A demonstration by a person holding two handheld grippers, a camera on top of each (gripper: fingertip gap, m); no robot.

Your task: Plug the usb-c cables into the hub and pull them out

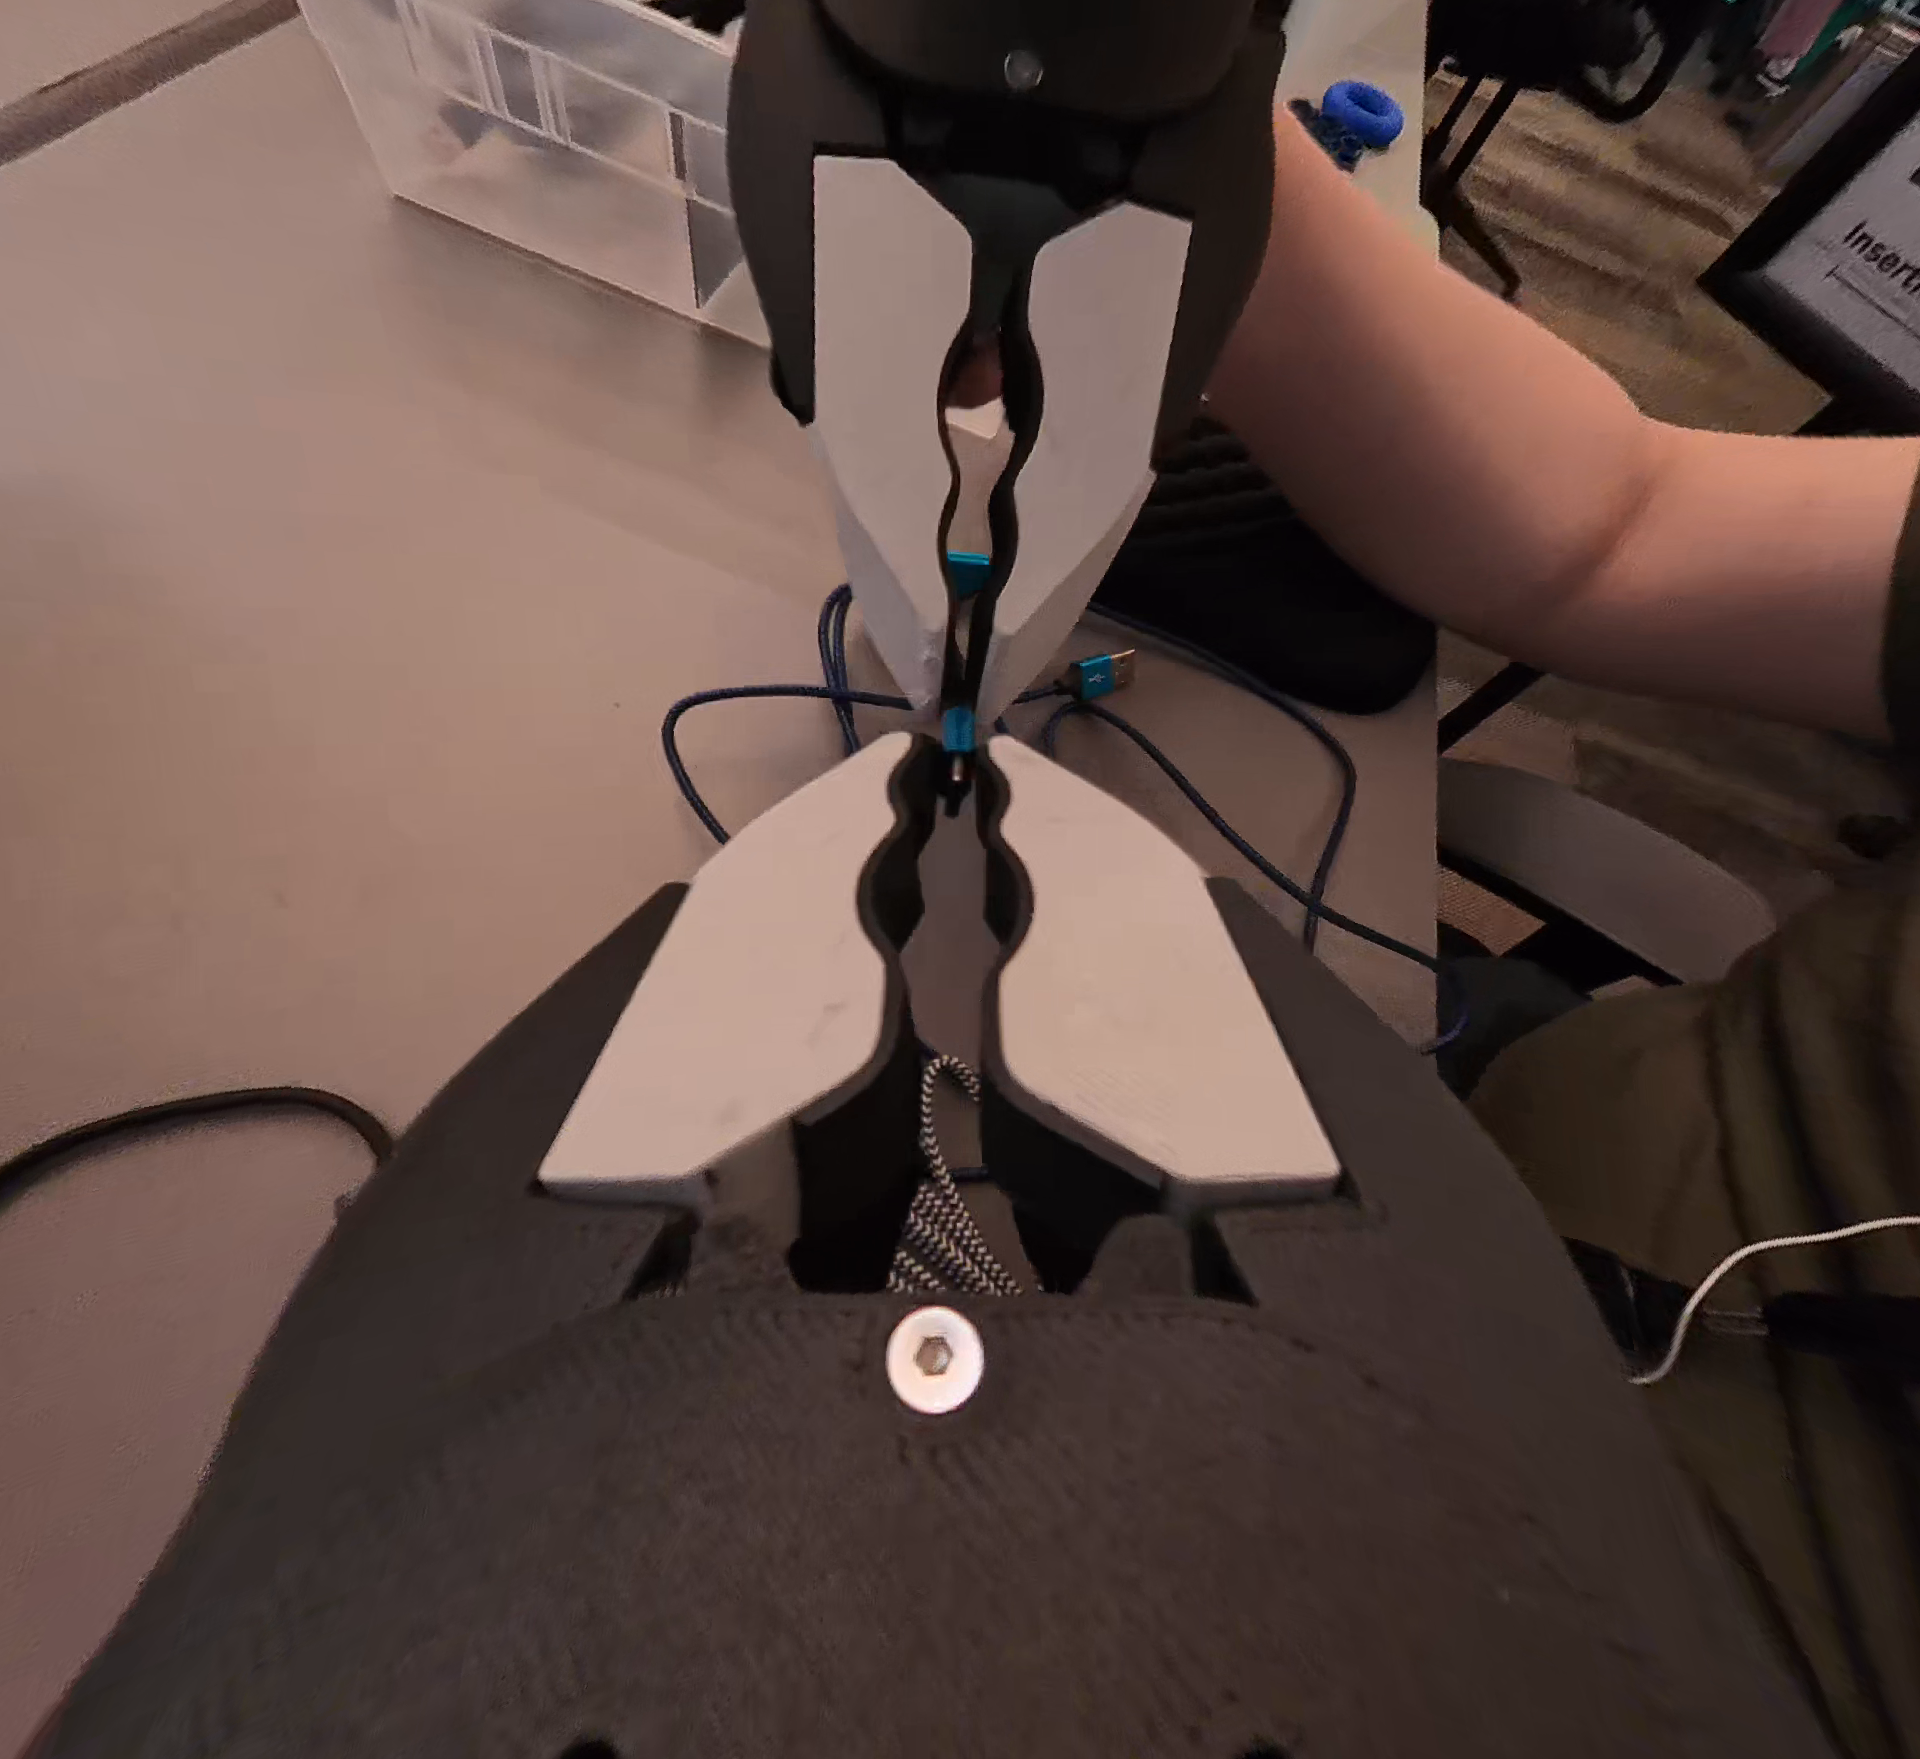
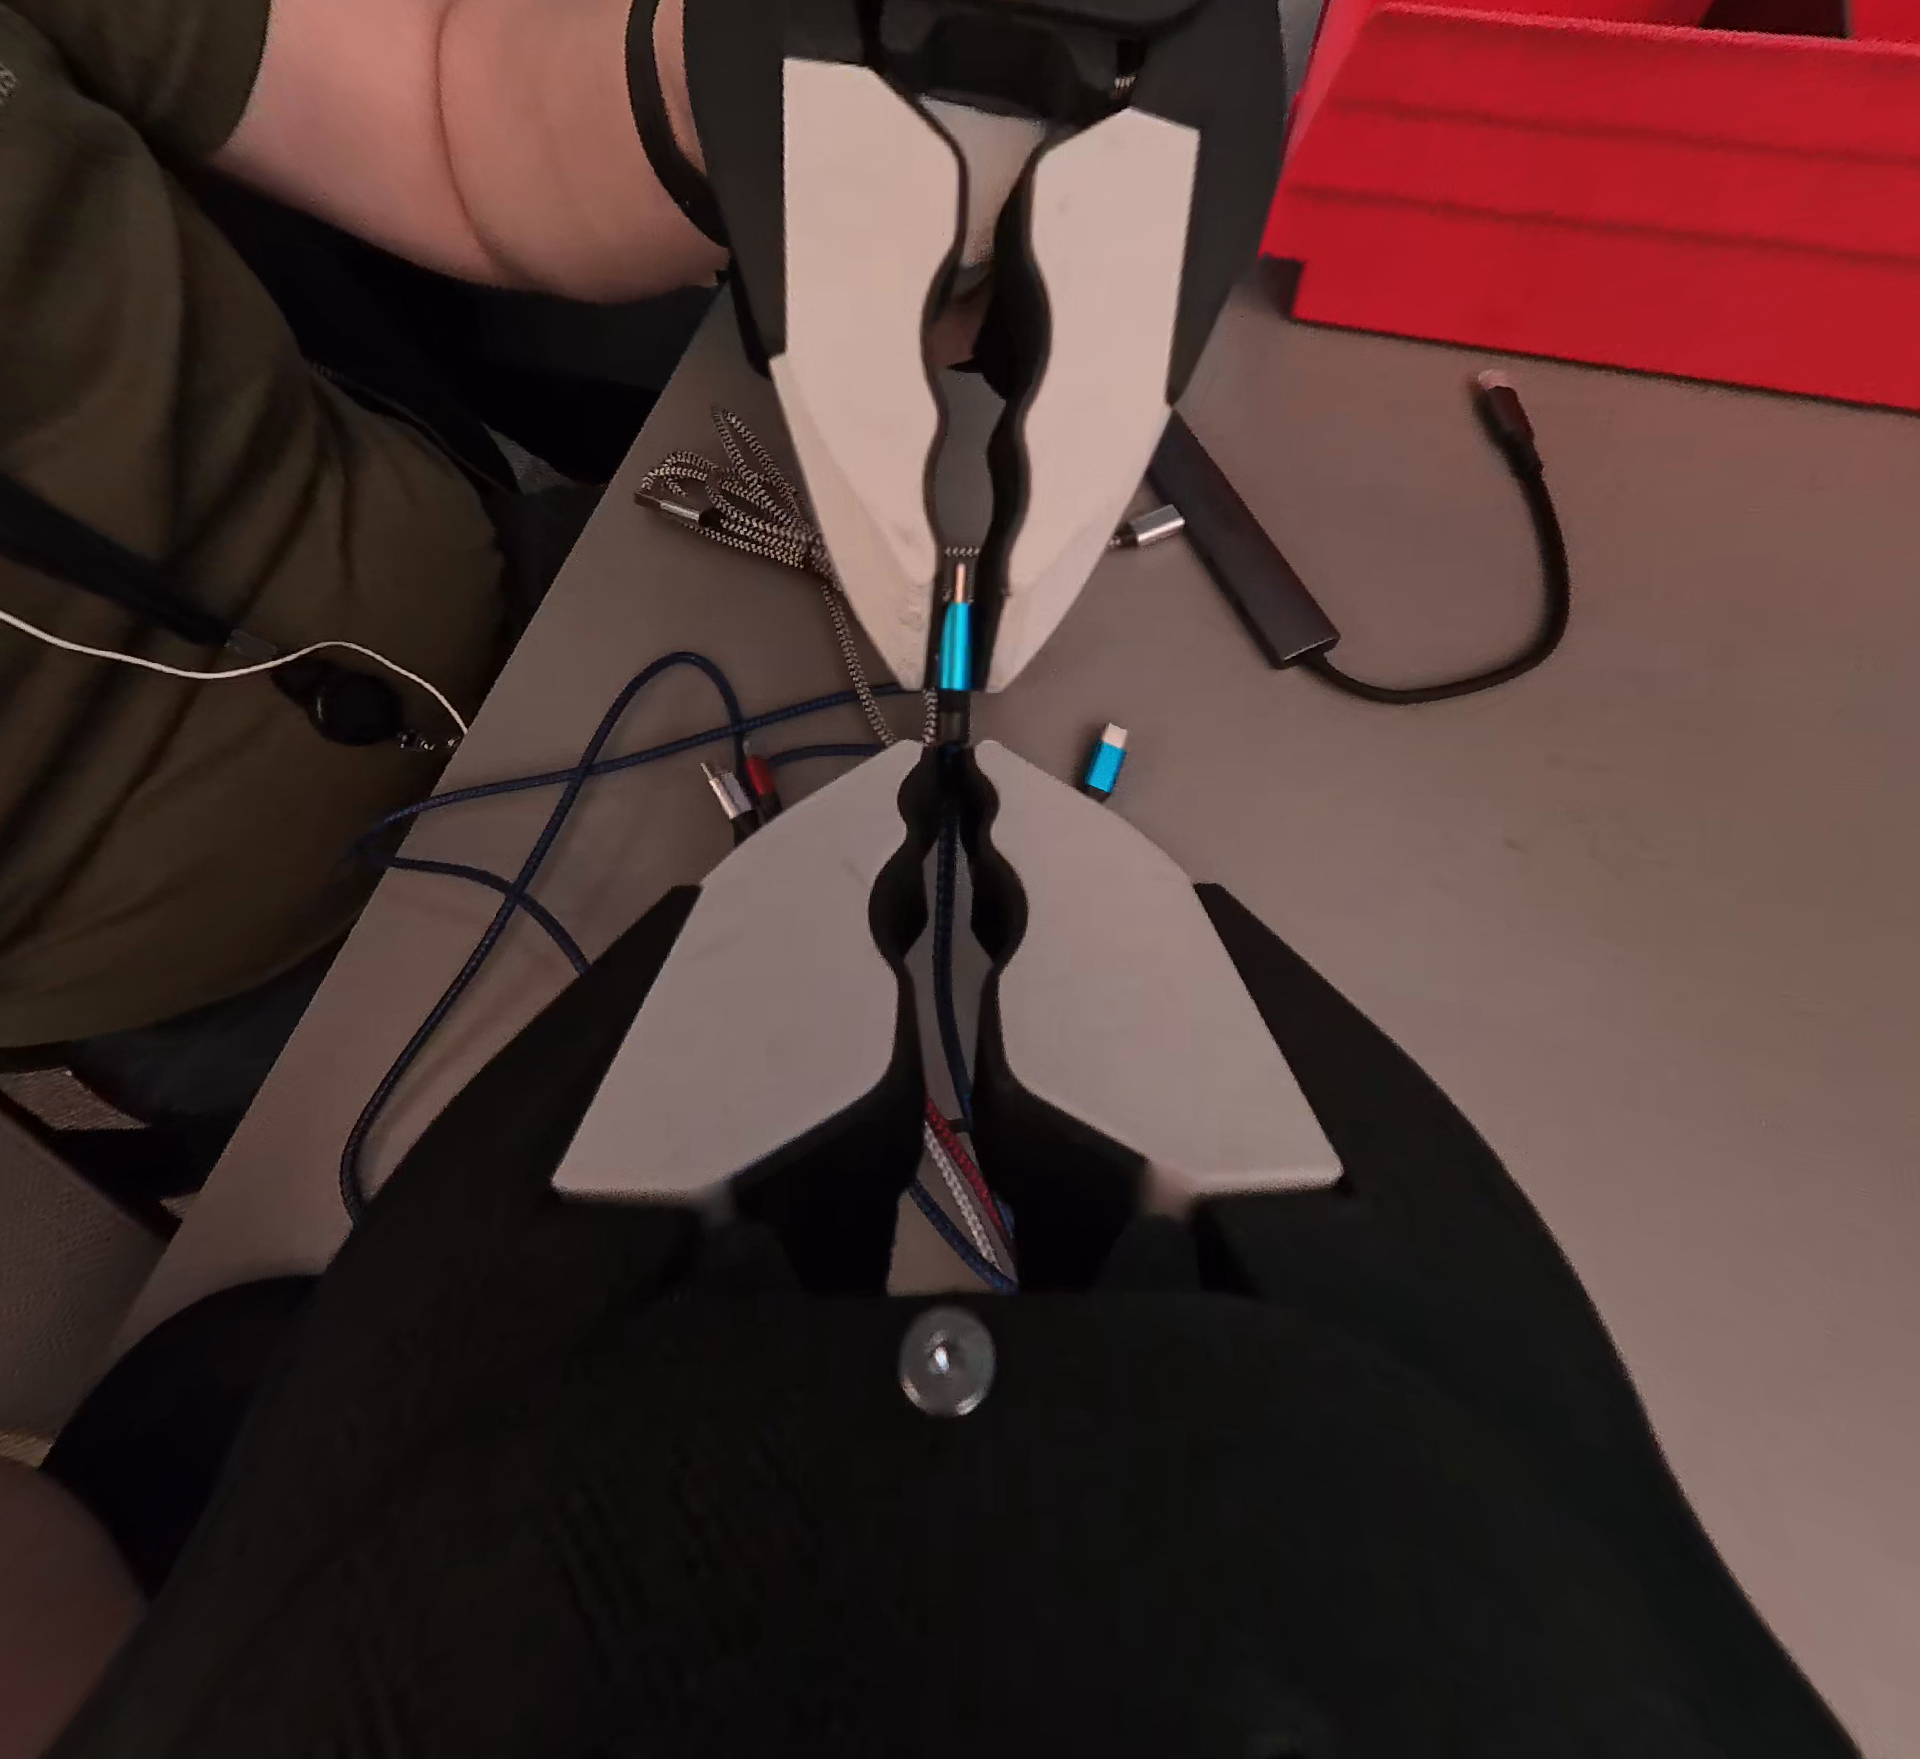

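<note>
Both hand-held grippers (image 1: 954, 764) (image 2: 948, 759) pinch blue plug (image 2: 954, 651).

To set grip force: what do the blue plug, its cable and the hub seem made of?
Blue plug: likely anodised metal, glossy highlight. Blue cable: braided fabric sheath, woven texture visible. Hub: dark matte bar, metal or plastic, cannot tell.

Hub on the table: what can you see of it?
The hub is a slim, dark, metal-looking bar lying flat on the grey table. One end hides behind the left tongs; from the other end a short black cable curls to a plug. A silver plug lies beside it.
</note>
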